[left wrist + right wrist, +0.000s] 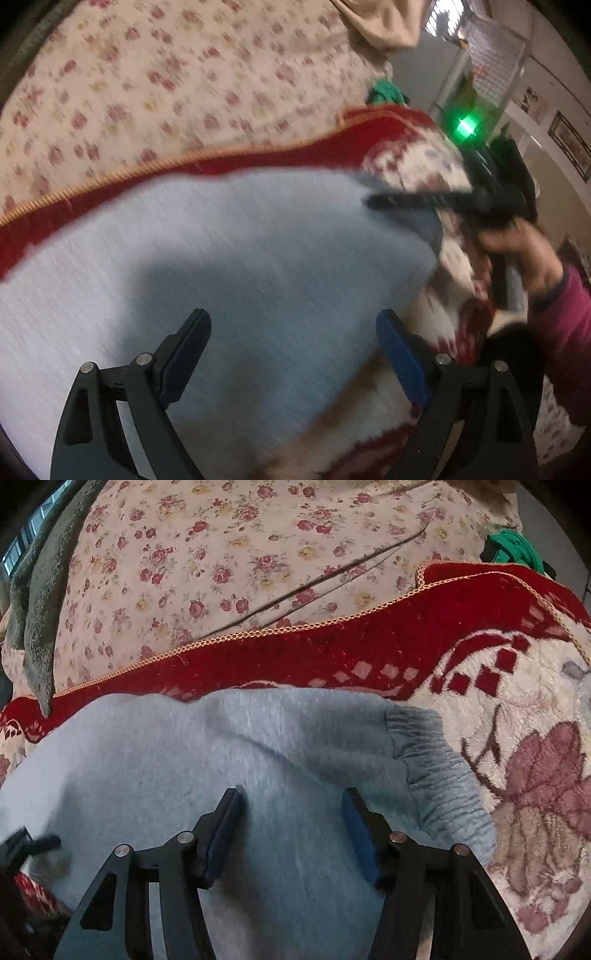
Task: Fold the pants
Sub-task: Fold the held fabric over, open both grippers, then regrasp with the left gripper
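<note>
Your left claw (293, 332): jaws spread wide, nothing between them, poised over grey pants (229, 258). Your right claw (291, 814): also wide open, empty, above pants (207, 760) near ribbed cuff (439, 771). Pants lie flat on red patterned blanket (369, 653) on bed.

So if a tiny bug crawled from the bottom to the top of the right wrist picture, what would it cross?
Open right gripper → soft grey sweatpants → fuzzy red blanket with gold braid edge → cream bedsheet printed with small red roses.
</note>
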Tool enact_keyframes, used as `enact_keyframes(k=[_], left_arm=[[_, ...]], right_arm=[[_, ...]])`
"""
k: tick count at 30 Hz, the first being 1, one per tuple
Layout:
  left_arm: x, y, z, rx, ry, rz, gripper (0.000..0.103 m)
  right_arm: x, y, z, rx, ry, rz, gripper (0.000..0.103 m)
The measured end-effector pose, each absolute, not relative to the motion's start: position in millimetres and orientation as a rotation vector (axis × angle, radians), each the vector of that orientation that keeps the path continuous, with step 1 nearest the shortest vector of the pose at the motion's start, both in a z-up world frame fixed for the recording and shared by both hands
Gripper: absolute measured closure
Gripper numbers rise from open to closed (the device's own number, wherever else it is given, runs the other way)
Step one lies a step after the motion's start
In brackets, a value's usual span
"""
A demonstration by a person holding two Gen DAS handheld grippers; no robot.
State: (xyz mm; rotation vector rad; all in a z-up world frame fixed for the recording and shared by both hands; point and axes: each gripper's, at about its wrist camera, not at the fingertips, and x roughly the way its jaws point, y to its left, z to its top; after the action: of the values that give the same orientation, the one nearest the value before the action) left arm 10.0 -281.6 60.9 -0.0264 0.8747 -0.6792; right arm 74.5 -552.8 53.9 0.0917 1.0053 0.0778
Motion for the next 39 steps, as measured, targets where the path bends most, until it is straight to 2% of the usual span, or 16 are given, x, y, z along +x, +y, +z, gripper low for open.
enact_keyframes(k=[2,4,7,12,23,24,25,28,29,31,33,39], left_arm=[[37,-269,74,-0.068,0.871,-0.656,0.012],[71,-259,83,-0.109,0.872,-0.619,0.008],[122,-252,83,-0.173,0.909,-0.577,0.007],[195,-253,63,-0.252,1.026,-0.577,0.007],[212,-309,36,-0.255,1.161,-0.734,0.008],[211,-314,33,-0.257,1.179,-0.754,0.014],[211,-318,31,-0.251,1.187,-0.762,0.026],[208,-321,25,-0.241,1.220,-0.756,0.052],[207,-322,24,-0.233,1.227,-0.754,0.057],[204,-320,24,-0.199,1.223,-0.728,0.081],[205,-311,22,-0.217,1.230,-0.700,0.094],[202,-308,36,-0.199,1.169,-0.690,0.095]], right_arm=[[71,-544,66,0.118,0.959,0.126,0.037],[77,-537,71,0.138,0.930,0.179,0.030],[98,-520,65,0.156,0.939,0.287,0.030],[101,-515,33,0.145,1.062,0.334,0.031],[84,-516,25,0.170,1.029,0.368,0.031],[86,-516,26,0.175,1.030,0.370,0.031],[85,-517,27,0.178,1.029,0.370,0.031],[83,-517,28,0.180,1.023,0.371,0.031],[81,-519,29,0.190,1.015,0.374,0.031],[80,-524,32,0.233,1.002,0.382,0.030],[81,-529,38,0.280,0.985,0.394,0.030],[93,-523,60,0.271,0.923,0.447,0.029]])
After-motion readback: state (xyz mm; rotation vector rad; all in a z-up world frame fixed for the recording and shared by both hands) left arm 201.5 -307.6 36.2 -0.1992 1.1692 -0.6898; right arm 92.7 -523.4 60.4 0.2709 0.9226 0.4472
